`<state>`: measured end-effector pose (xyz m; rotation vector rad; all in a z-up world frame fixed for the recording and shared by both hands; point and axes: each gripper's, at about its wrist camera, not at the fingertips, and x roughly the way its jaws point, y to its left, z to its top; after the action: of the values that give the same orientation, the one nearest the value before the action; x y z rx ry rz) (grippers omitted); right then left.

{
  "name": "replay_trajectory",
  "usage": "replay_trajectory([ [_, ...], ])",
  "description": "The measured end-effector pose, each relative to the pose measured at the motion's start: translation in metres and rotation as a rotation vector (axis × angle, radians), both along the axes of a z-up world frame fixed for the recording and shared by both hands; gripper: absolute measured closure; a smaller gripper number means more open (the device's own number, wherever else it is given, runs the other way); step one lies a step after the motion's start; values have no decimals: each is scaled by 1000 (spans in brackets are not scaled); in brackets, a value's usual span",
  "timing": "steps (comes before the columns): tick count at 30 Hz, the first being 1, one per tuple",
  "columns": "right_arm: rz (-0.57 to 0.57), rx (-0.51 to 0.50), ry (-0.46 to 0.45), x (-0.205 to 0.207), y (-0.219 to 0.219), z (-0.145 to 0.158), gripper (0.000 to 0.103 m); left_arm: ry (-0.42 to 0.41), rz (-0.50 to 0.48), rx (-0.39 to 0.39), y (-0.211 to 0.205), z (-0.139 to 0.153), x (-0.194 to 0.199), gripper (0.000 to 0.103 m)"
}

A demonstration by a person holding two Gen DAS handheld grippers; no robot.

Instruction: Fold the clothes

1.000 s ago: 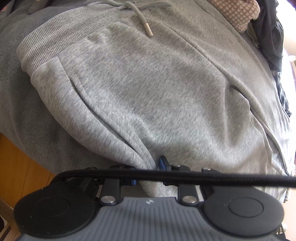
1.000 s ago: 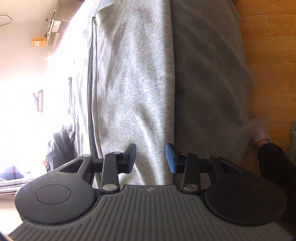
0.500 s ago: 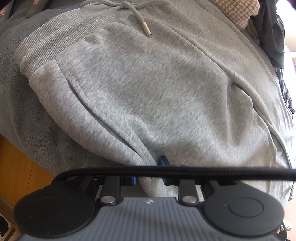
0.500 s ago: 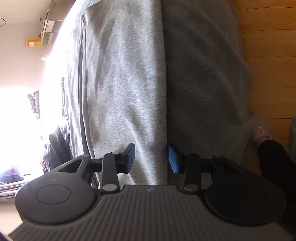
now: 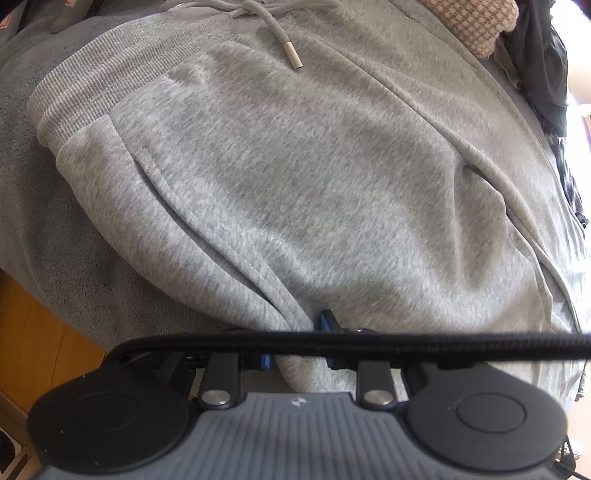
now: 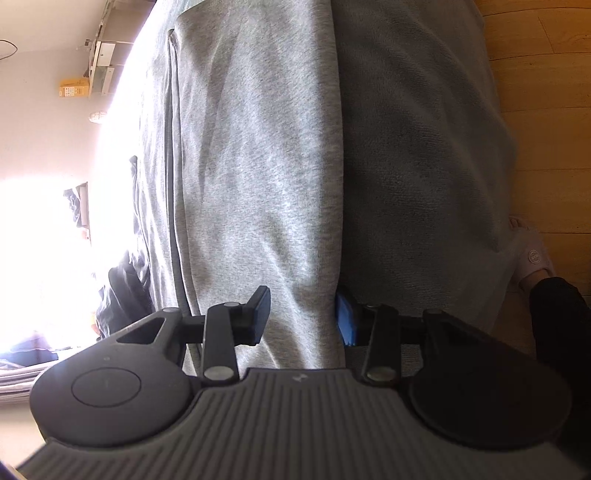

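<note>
Left gripper (image 5: 297, 345) clamps grey sweatpants (image 5: 295, 166) edge (bunched); right gripper (image 6: 303, 317) grips leg fold.

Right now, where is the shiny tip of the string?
In the left wrist view, the metal string tip lies top middle on the grey sweatpants, just below the ribbed waistband.

The sweatpants (image 5: 295, 177) lie spread on a blanket (image 5: 48, 236) that covers the surface. In the left wrist view their waistband sits at the far left, with the drawstring (image 5: 280, 40) lying on the front beyond it. The left claw (image 5: 295, 354) sits at the near edge, a fold of the pants between its fingers. A checked cloth (image 5: 469, 22) lies behind, far right. In the right wrist view the right claw (image 6: 303, 317) straddles the pants' right edge; the floor (image 6: 546, 110) lies right of the blanket.
</note>
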<state>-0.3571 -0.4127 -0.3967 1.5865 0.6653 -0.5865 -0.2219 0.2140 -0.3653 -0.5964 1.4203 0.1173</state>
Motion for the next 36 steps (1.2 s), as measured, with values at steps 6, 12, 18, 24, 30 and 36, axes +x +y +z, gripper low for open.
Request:
replay_trajectory([
  [6,2,-2,13,7,-2,-5,69,-7,2,0,-2,-1,1,75],
  [12,47,-51,28,15,-4,1,90,-28,-14,29,-10,3,0,78],
  [18,82,-117,-18,17,0,17,99,-67,-46,32,-9,15,-2,87],
  [24,79,-132,-47,25,0,36,99,-118,-42,37,-13,34,1,89],
  [30,97,-160,-77,46,-3,67,99,-166,13,17,-4,59,13,89],
  [36,98,-189,-66,70,-9,94,100,-213,74,-13,6,81,28,90],
])
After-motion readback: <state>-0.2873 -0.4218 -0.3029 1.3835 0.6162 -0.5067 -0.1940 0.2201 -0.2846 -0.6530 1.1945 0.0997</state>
